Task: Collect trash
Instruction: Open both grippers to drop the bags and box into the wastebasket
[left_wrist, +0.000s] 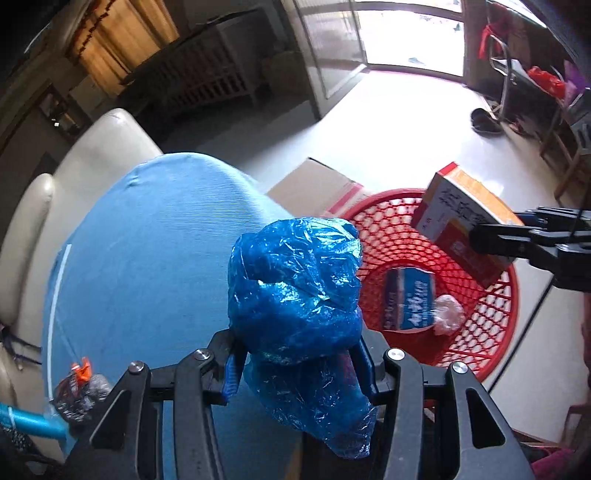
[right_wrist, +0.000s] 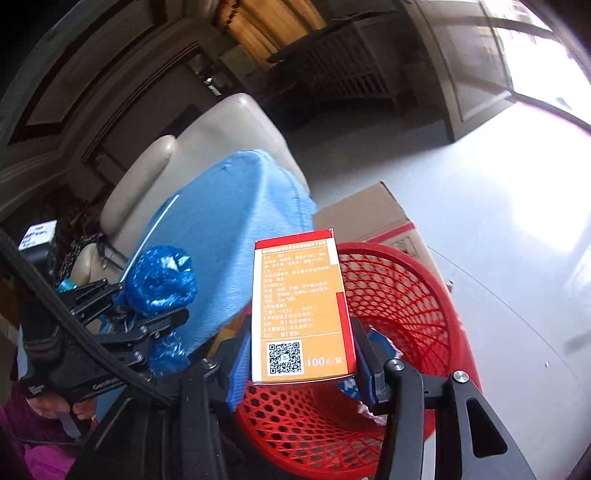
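Note:
My left gripper (left_wrist: 297, 363) is shut on a crumpled blue plastic bag (left_wrist: 295, 284) and holds it over the edge of a blue-covered surface (left_wrist: 147, 251), beside the red mesh basket (left_wrist: 491, 321). My right gripper (right_wrist: 301, 363) is shut on an orange and red medicine box (right_wrist: 301, 306) and holds it above the red basket (right_wrist: 406, 295). The box also shows in the left wrist view (left_wrist: 461, 221), and the blue bag in the right wrist view (right_wrist: 160, 280). A blue packet (left_wrist: 408, 299) and a white wad (left_wrist: 448, 310) lie in the basket.
A cardboard box (left_wrist: 317, 184) stands behind the basket on the white floor. A cream sofa (left_wrist: 92, 155) lies behind the blue-covered surface. A dark wrapper with an orange bit (left_wrist: 79, 387) lies on the blue cover at lower left. Shoes (left_wrist: 484, 120) and a rack stand at far right.

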